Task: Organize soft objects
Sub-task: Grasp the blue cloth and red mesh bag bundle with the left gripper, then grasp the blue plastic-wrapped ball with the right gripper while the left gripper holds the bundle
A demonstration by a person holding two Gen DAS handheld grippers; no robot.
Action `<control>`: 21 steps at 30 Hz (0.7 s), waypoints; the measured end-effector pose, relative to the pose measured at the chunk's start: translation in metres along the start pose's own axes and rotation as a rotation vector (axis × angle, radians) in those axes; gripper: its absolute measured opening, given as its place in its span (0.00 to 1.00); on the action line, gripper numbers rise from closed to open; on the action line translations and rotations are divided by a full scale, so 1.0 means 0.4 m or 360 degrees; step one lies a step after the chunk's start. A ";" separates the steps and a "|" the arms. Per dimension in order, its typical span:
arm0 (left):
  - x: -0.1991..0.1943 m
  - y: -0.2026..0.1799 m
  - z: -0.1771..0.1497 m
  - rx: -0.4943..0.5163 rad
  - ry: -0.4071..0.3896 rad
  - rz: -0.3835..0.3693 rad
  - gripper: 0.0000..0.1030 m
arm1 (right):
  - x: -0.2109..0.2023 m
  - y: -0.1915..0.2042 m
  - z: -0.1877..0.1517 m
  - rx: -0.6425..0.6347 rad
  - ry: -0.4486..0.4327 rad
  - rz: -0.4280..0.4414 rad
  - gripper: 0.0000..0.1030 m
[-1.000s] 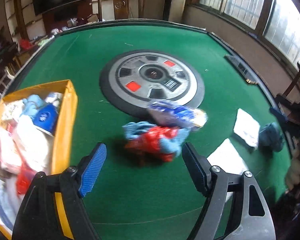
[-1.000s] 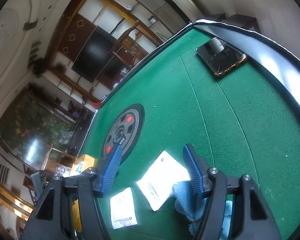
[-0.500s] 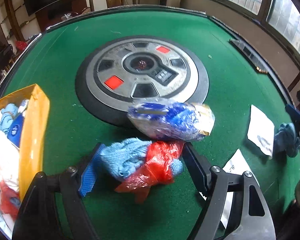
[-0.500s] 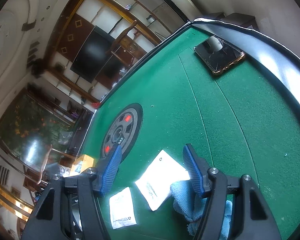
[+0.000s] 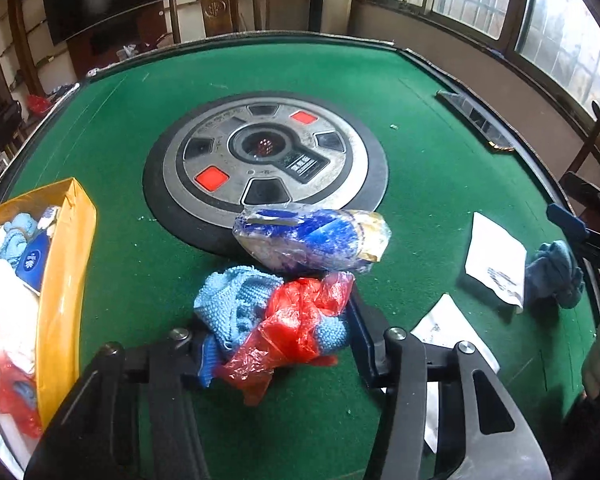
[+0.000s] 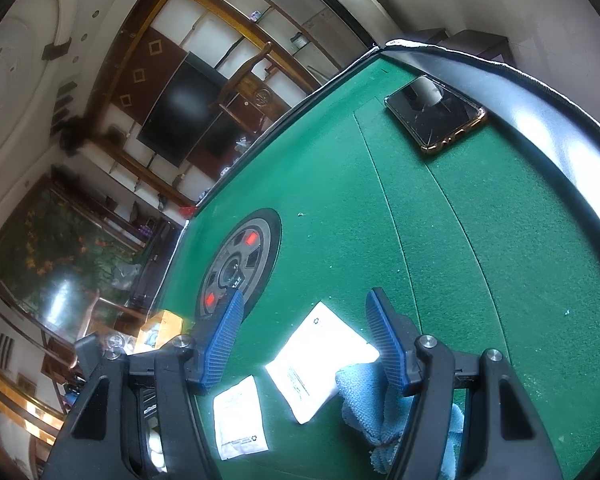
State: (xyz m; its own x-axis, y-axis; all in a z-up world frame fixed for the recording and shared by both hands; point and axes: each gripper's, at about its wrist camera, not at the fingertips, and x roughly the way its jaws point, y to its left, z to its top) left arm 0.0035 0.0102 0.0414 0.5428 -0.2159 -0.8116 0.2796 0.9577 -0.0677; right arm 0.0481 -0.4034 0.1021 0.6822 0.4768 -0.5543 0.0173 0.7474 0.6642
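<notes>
The left hand-held gripper (image 5: 276, 344) brackets a bundle of light-blue knitted cloth (image 5: 236, 300) tangled with a red plastic bag (image 5: 300, 320) on the green felt desk (image 5: 440, 168), its jaws drawn close about the soft mass; whether they already pinch it cannot be told. A bagged blue-and-white item (image 5: 312, 240) lies touching the bundle's far side, and the yellow box (image 5: 66, 264) of collected soft goods sits to the left. A sound grasp would catch cloth and bag together, low and centred, without snagging the bagged neighbour. The right hand-held gripper (image 6: 304, 340) hangs wide open and empty over white packets (image 6: 320, 360), a blue cloth (image 6: 364, 404) beside its right finger.
</notes>
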 end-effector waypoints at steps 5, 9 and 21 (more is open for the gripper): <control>-0.053 -0.012 -0.012 0.0030 -0.0055 0.0050 0.49 | -0.006 -0.001 0.001 -0.0006 -0.0027 -0.0026 0.57; -0.098 -0.026 -0.034 0.0059 -0.0104 0.0105 0.49 | 0.003 -0.003 0.000 -0.0004 -0.0010 -0.0048 0.57; -0.163 -0.008 -0.096 0.0055 -0.0129 0.0234 0.49 | 0.015 -0.006 -0.003 -0.0018 -0.0008 -0.0153 0.57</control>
State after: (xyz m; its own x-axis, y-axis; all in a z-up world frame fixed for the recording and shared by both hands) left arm -0.0632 0.0286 0.0722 0.6416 -0.0901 -0.7617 0.2190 0.9733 0.0693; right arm 0.0511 -0.4018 0.0966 0.6814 0.4003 -0.6127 0.0746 0.7948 0.6023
